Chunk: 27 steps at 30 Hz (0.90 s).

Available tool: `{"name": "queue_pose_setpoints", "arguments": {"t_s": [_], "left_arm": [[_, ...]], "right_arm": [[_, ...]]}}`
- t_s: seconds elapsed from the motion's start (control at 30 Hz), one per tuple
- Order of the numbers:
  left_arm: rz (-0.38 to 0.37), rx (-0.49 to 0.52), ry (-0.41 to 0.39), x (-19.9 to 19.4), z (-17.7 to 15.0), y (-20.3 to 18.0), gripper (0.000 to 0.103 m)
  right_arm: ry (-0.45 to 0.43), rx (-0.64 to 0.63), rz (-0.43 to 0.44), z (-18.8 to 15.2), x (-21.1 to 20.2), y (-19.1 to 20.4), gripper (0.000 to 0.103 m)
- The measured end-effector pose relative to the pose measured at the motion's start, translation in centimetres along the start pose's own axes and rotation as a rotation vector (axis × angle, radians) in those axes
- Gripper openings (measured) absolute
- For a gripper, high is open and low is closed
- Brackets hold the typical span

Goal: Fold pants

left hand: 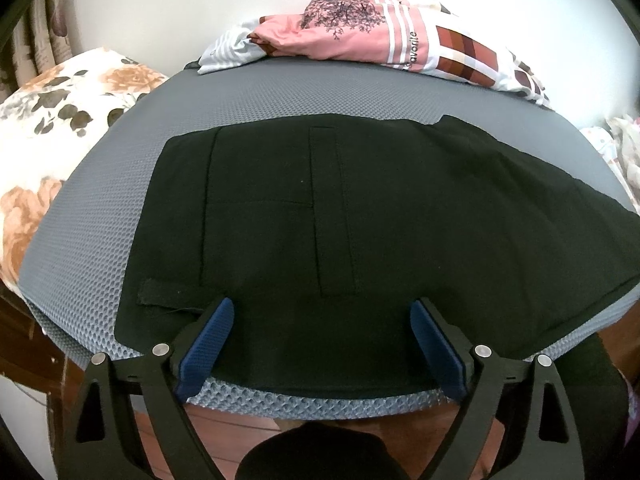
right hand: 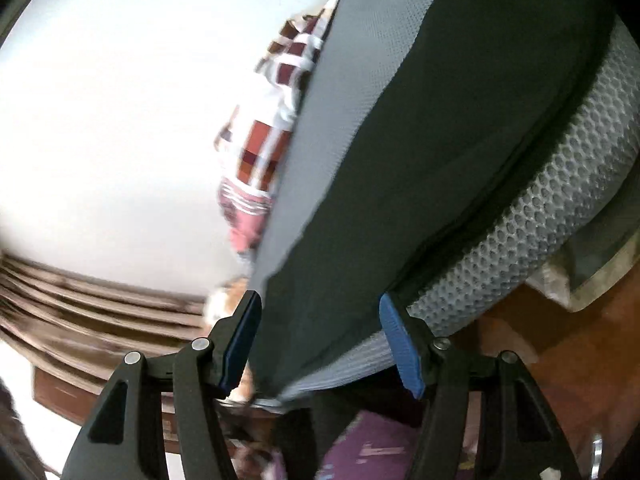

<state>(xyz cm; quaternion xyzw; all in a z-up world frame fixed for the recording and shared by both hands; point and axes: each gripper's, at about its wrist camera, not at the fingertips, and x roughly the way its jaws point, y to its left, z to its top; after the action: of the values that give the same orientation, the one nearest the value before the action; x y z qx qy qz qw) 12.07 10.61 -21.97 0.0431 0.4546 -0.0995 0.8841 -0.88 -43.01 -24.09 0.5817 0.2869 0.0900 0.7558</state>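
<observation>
Black pants [left hand: 360, 208] lie flat on a grey mesh mattress [left hand: 100, 208], waistband to the left, a back pocket seam showing, legs running off to the right. My left gripper [left hand: 322, 312] is open just above the near edge of the pants, its blue pads [left hand: 212, 340] apart and empty. In the right wrist view the scene is rolled sideways and blurred: the pants [right hand: 420, 152] run along the mattress [right hand: 560, 208] edge. My right gripper [right hand: 318, 304] is open with the pants' near end between its pads, not clamped.
A heap of pink and checked bedding [left hand: 380, 32] lies at the far edge of the mattress. A floral pillow [left hand: 48, 128] sits at the left. Wooden bed frame [left hand: 24, 340] and reddish floor [right hand: 560, 340] lie below the near edge. A white wall [right hand: 120, 120] is behind.
</observation>
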Motion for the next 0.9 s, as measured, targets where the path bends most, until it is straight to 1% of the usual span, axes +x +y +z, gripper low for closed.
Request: {"name": "queue_pose_setpoints", "arguments": {"t_s": [0.07,0.13,0.23,0.27,0.3,0.37,0.4,0.47,0.53,0.63,0.73,0.8,0.9], "left_arm": [[0.004,0.001,0.001,0.0,0.1,-0.1,0.091],[0.005,0.004,0.001,0.1,0.1,-0.1,0.091],[0.006,0.010,0.002,0.1,0.1,0.0,0.092],[0.006,0.009,0.002,0.2,0.2,0.0,0.092],[0.007,0.009,0.002,0.2,0.2,0.0,0.092],[0.010,0.009,0.002,0.2,0.2,0.0,0.092],[0.007,0.009,0.002,0.2,0.1,0.0,0.092],[0.007,0.010,0.002,0.2,0.1,0.0,0.093],[0.008,0.011,0.003,0.2,0.1,0.0,0.093],[0.009,0.011,0.003,0.2,0.1,0.1,0.094],[0.010,0.012,0.004,0.2,0.1,0.2,0.095],[0.010,0.012,0.004,0.2,0.0,0.3,0.095],[0.008,0.013,0.003,0.3,0.0,0.4,0.095]], "right_arm": [[-0.006,0.013,0.015,0.1,0.0,-0.3,0.060],[-0.044,0.031,0.023,0.7,-0.6,-0.9,0.060],[-0.147,0.104,0.032,2.8,-4.7,-2.9,0.060],[-0.192,0.125,0.019,3.3,-6.1,-3.6,0.060],[-0.243,0.133,-0.011,3.8,-7.7,-4.1,0.060],[-0.317,0.128,-0.047,5.0,-10.4,-4.9,0.060],[-0.358,0.133,-0.079,5.8,-11.8,-5.4,0.060],[-0.409,0.145,-0.107,7.0,-13.8,-6.3,0.060],[-0.434,0.160,-0.156,8.4,-15.2,-7.1,0.060],[-0.423,0.162,-0.133,9.8,-15.3,-7.7,0.060],[-0.394,0.139,-0.146,9.8,-15.4,-8.0,0.060],[-0.371,0.137,-0.161,10.4,-14.6,-8.1,0.059],[-0.388,0.121,-0.177,10.7,-14.5,-7.8,0.059]]}}
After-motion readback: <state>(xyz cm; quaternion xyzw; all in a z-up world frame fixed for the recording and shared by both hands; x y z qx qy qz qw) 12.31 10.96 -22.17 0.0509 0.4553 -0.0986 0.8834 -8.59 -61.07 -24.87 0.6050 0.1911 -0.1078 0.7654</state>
